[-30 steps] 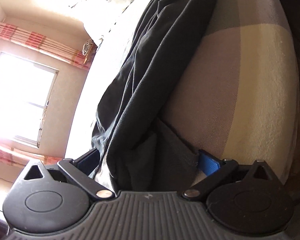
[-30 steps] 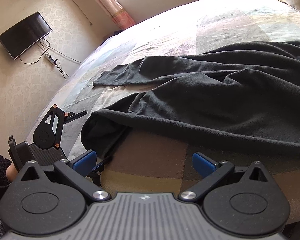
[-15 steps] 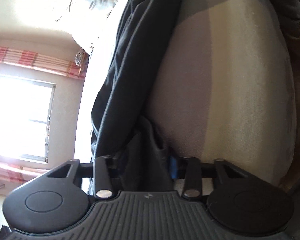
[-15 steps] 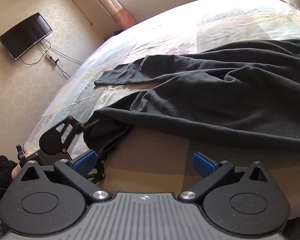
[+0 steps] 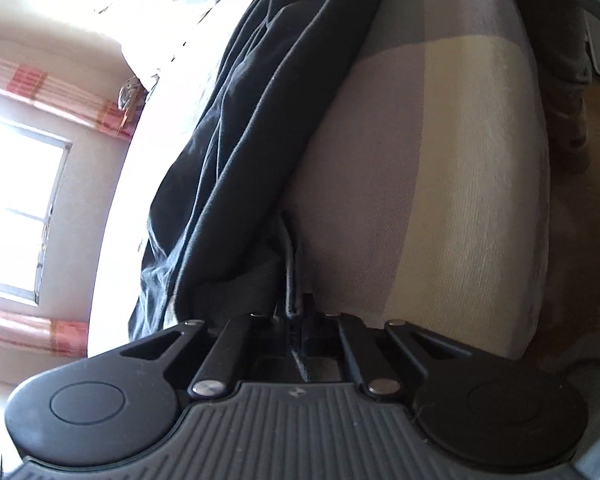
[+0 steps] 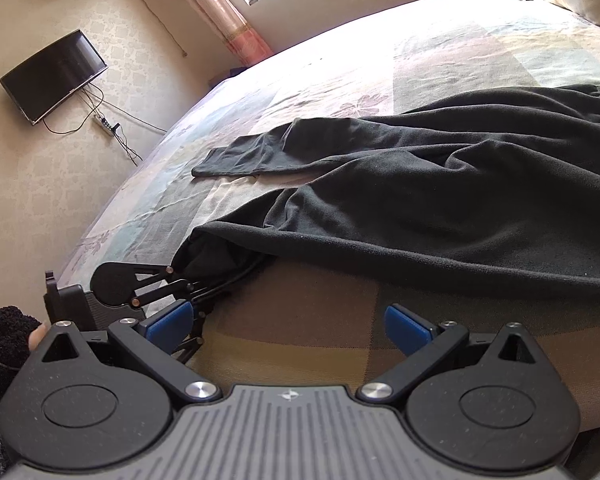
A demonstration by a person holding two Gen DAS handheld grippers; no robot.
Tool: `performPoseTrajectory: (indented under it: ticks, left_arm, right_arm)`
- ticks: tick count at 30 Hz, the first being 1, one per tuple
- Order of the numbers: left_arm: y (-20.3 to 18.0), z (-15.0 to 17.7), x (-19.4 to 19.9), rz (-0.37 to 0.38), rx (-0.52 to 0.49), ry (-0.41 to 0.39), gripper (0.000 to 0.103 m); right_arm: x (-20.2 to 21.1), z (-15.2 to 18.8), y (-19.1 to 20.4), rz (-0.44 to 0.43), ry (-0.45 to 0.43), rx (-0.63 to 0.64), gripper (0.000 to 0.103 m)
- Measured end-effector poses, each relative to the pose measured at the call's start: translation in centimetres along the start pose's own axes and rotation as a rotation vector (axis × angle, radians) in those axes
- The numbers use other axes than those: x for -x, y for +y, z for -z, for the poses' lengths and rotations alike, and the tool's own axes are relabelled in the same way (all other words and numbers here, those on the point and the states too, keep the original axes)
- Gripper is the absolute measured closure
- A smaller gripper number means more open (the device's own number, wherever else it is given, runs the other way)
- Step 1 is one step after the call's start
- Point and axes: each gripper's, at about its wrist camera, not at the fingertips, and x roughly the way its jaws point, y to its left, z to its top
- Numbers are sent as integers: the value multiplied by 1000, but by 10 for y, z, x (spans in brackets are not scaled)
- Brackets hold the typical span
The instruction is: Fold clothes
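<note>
Since a second ago my left tongs (image 5: 296,316) have pressed together, pinching the black trousers' hem (image 5: 290,280); right tongs (image 6: 286,322) sit spread over the bed (image 6: 300,320). I lift slowly, keeping the pinch firm.

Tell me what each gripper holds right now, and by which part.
The left gripper is shut on the black trousers at a hem corner at the bed's edge. The right gripper is open, holding nothing.

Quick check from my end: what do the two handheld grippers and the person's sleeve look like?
Both grippers are matte black, with a ribbed grey centre plate, round side discs and silver pivot bolts. The right gripper has blue pads on its fingers. A fuzzy black sleeve sits behind the left gripper.
</note>
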Motion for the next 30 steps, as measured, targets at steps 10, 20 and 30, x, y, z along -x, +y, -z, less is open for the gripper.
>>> performPoseTrajectory:
  ticks: [10,20,30]
  left_arm:
    - [21,101,10,32,-220,231,100]
    - [76,163,-37,-65,-78,409,99]
    - [141,203,-19,75,754,359,89]
  right_arm:
    - [-5,-4,-1,0,2,-11,0]
    - [-10,-5,1,13,8,-19,0]
    - [-12,-6,7,22,17,-2,0]
